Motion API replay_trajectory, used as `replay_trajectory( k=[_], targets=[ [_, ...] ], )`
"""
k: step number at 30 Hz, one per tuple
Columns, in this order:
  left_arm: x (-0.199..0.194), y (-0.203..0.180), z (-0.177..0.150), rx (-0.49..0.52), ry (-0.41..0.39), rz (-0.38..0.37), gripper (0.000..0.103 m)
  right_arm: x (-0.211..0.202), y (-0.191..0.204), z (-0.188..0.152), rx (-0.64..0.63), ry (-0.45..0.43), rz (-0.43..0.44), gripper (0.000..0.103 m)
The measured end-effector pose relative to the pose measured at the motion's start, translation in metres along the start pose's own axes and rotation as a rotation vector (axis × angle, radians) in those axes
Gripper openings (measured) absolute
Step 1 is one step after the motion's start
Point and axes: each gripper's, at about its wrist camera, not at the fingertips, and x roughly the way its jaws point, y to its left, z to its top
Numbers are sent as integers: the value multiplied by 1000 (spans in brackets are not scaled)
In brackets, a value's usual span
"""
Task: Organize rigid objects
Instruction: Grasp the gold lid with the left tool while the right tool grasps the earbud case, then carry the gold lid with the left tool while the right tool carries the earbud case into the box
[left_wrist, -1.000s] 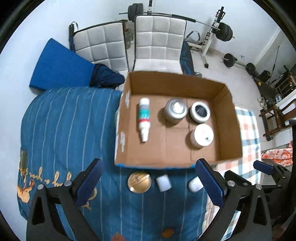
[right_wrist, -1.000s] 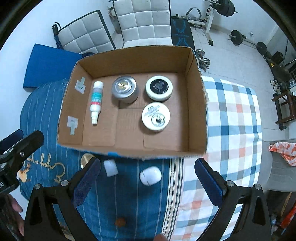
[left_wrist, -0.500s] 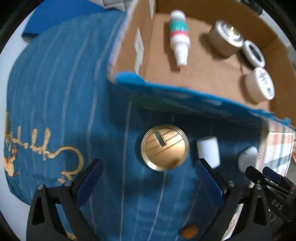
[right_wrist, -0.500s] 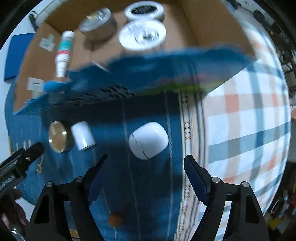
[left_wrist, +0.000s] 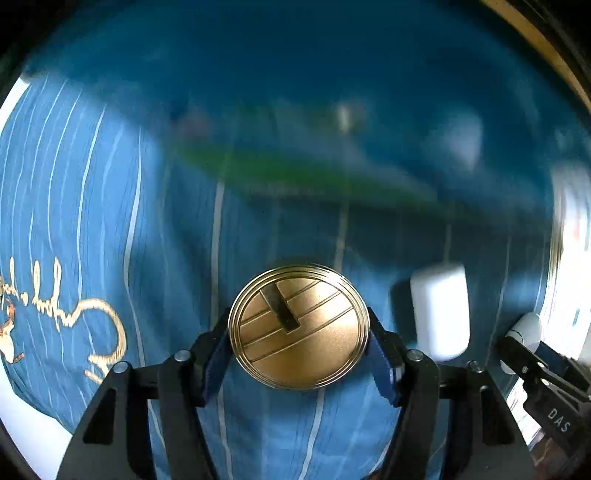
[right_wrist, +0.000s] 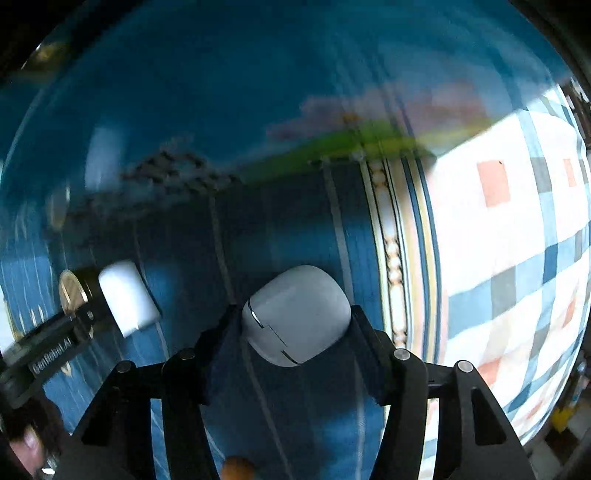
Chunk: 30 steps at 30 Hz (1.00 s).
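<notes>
In the left wrist view, the blue striped bedspread (left_wrist: 110, 221) with gold script at 9 o'clock fills most of the frame. The left hand-held gripper (left_wrist: 299, 345) has its two blue pads pressed against opposite edges of the round gold tin (left_wrist: 298, 326), at 9 and 3 o'clock of the lid, so it is closed on the tin, which sits low in the centre over the bedspread. Just beside the tin, at its 3 o'clock, lies a white cylinder (left_wrist: 439, 312), apart from it. Farther toward 3 o'clock, the tip of the other gripper shows at the frame edge against a white case (left_wrist: 524, 328). The blue side of the box (left_wrist: 295, 110) is blurred at 12 o'clock

In the right wrist view, the white cylinder (right_wrist: 125, 297) lies at 9 o'clock with the gold tin (right_wrist: 72, 295) just behind it. The right hand-held gripper (right_wrist: 295, 325) is closed on the white case (right_wrist: 295, 314), pads on both sides of it. A checked cloth (right_wrist: 517, 258) covers the bed at 3 o'clock
</notes>
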Motion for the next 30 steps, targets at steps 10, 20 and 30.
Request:
replay_trajectory(
  k=[10, 20, 30],
  targets=[
    [15, -4, -60, 14, 33, -8, 63, 14, -24, -59, -126, 68, -31, 61],
    [-22, -9, -63, 19, -18, -13, 63, 13, 12, -78, -200, 85, -98, 60],
    [-135, -20, -81, 38, -202, -97, 63, -69, 24, -107, -243, -26, 9, 60]
  ],
)
